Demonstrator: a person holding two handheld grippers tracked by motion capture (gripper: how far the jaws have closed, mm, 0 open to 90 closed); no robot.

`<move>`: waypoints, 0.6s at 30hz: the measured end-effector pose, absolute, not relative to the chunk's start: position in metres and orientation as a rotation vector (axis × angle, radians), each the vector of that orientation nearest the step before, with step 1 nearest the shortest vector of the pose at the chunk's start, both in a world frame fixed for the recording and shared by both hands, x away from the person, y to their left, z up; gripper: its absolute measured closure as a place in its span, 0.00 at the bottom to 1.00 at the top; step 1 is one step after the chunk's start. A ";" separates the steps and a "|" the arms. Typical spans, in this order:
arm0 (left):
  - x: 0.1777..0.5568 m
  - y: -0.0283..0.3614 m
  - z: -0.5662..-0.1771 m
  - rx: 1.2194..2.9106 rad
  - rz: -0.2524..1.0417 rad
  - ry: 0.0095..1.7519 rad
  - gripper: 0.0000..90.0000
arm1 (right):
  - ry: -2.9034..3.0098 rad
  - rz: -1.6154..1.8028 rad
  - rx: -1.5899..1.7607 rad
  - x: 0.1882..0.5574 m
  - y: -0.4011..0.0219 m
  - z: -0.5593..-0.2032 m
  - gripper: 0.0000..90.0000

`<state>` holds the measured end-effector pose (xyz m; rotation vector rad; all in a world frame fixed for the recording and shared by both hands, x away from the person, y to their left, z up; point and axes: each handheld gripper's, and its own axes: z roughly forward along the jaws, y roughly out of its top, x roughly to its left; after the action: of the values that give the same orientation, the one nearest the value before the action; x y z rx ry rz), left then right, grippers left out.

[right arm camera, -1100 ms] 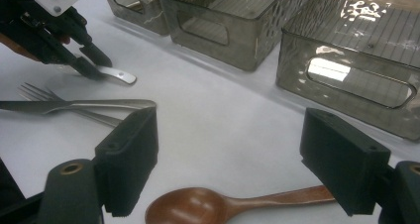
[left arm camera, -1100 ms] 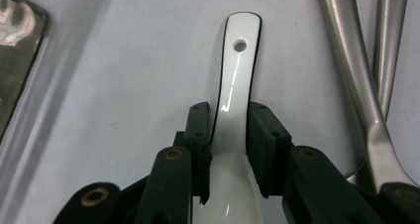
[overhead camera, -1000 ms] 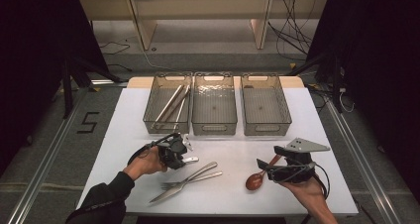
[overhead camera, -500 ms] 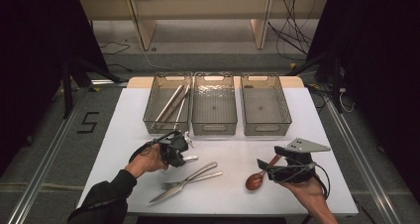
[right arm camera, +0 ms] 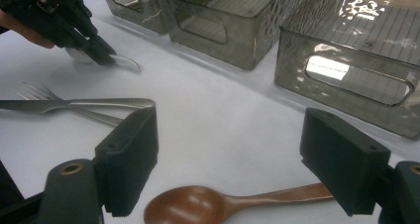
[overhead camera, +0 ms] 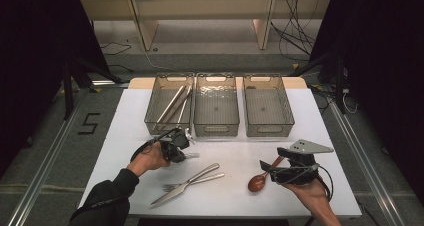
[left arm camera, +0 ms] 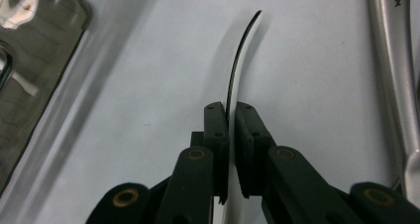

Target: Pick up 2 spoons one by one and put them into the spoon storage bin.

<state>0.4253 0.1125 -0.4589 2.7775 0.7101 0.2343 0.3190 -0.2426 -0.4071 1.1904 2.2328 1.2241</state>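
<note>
Nearest my side of the white table (overhead camera: 125,136), my right gripper (right arm camera: 228,159) hangs with its jaws wide apart, nothing pressed between them; the wooden spoon (right arm camera: 223,204) lies flat on the table under the gap, bowl toward the left jaw and handle running under the right one. Just beyond its left jaw I see a knife (right arm camera: 74,104) and a fork (right arm camera: 44,92) crossed on the table. Farther left, my left gripper (left arm camera: 231,135) has just been closing and now clamps a thin metal utensil (left arm camera: 237,65), likely a spoon seen edge-on, whose curved free end juts past the pads, low over the table. Behind it all stand three clear bins in a row; the left bin (overhead camera: 155,103) holds several long metal pieces.
</note>
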 end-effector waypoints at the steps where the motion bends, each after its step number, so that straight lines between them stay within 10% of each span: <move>1: 0.425 0.113 -0.459 2.776 0.233 0.712 0.94 | 2.232 1.225 1.191 0.319 -0.243 -0.407 0.26; 18: 0.430 0.126 -0.430 2.607 0.119 0.797 0.95 | 2.226 1.228 1.200 0.319 -0.244 -0.407 0.26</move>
<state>0.4297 0.1259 -0.4298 2.6074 0.7972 0.1192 0.3188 -0.2441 -0.4066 1.1998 2.2261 1.2283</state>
